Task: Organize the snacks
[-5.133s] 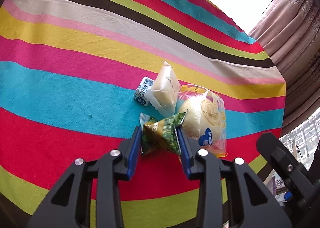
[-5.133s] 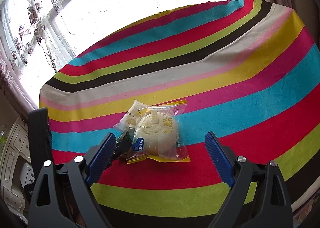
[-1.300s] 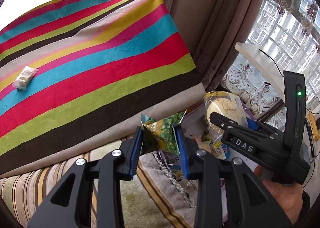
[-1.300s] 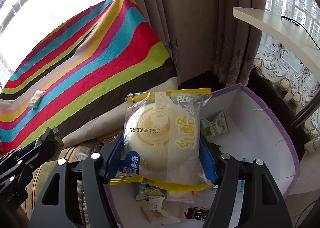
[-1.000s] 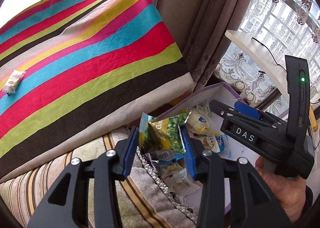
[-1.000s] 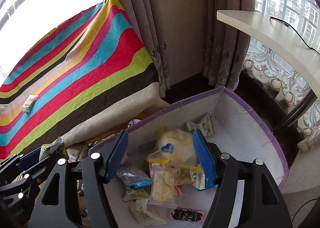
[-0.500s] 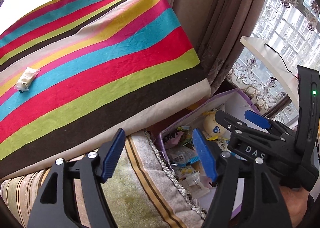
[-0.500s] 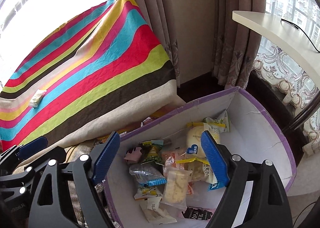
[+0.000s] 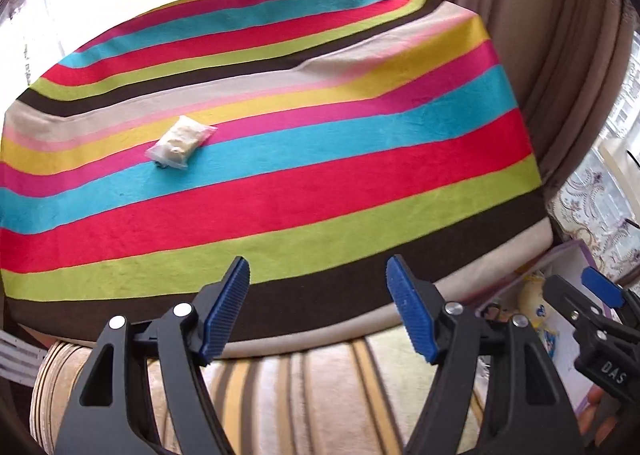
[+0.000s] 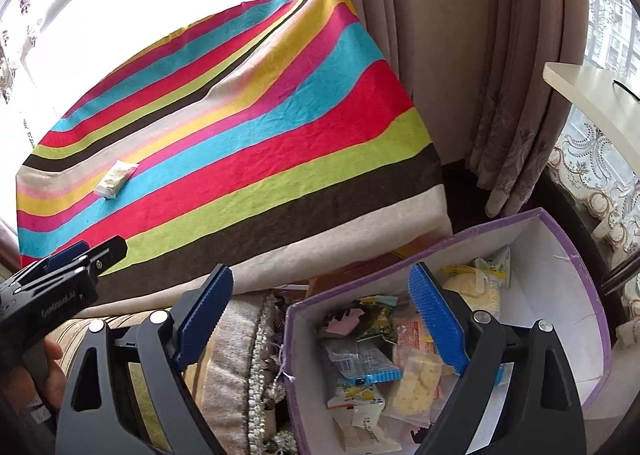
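Observation:
A clear snack packet (image 9: 182,140) with pale contents lies alone on the striped cloth (image 9: 320,191); it also shows in the right wrist view (image 10: 116,178). My left gripper (image 9: 320,311) is open and empty, over the cloth's near edge. My right gripper (image 10: 326,317) is open and empty above the purple-rimmed box (image 10: 560,223). The box holds several snacks, among them the green packet (image 10: 374,319) and the round bun packet (image 10: 474,293). The right gripper also shows in the left wrist view (image 9: 592,295), beside the box (image 9: 576,251).
A striped sofa cushion (image 9: 304,399) with beaded trim (image 10: 260,375) lies below the cloth's edge. Brown curtains (image 10: 460,55) hang behind the box. A white shelf (image 10: 600,99) juts out at the right.
Both grippers let their snacks drop into the box and opened. The left gripper has since swung left, back toward the cloth and the lone packet.

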Motion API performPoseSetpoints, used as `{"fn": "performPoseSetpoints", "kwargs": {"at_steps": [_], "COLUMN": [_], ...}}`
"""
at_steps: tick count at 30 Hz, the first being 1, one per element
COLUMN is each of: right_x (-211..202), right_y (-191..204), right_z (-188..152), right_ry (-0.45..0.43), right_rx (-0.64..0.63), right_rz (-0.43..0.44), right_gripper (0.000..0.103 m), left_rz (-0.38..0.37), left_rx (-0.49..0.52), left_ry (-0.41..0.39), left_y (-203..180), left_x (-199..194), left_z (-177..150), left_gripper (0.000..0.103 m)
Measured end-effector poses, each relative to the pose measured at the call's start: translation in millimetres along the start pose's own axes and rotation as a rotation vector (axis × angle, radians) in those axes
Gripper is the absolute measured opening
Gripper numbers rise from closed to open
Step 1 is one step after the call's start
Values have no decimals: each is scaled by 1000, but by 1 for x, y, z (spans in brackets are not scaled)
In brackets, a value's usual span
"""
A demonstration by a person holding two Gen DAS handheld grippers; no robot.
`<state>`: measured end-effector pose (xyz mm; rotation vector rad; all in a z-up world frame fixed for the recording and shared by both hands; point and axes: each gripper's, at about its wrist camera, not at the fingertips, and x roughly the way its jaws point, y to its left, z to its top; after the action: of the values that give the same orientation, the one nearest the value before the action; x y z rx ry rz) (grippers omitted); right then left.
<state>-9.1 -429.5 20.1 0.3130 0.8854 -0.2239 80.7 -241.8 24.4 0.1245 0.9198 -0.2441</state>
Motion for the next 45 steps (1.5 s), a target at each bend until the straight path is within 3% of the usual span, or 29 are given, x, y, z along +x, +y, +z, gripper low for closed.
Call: {"fn": "performPoseSetpoints", "kwargs": {"at_steps": [7, 19, 33, 45], "right_x": [9, 31, 53, 69], "right_y": [35, 94, 178, 232], "right_z": [10, 20, 28, 29], "right_ry": [16, 54, 97, 100], "right_rx": [-58, -146, -254, -295], "right_rz": [31, 79, 150, 211], "right_gripper": [87, 87, 87, 87], "left_rz": [187, 399, 449, 434], "left_rx": [-172, -434, -593, -630], "left_ry": [-14, -49, -15, 9], "left_y": [77, 204, 294, 311], "left_x": [5, -13, -25, -22], "left_z": [9, -9, -40, -46], "left_gripper": [71, 71, 71, 71]}}
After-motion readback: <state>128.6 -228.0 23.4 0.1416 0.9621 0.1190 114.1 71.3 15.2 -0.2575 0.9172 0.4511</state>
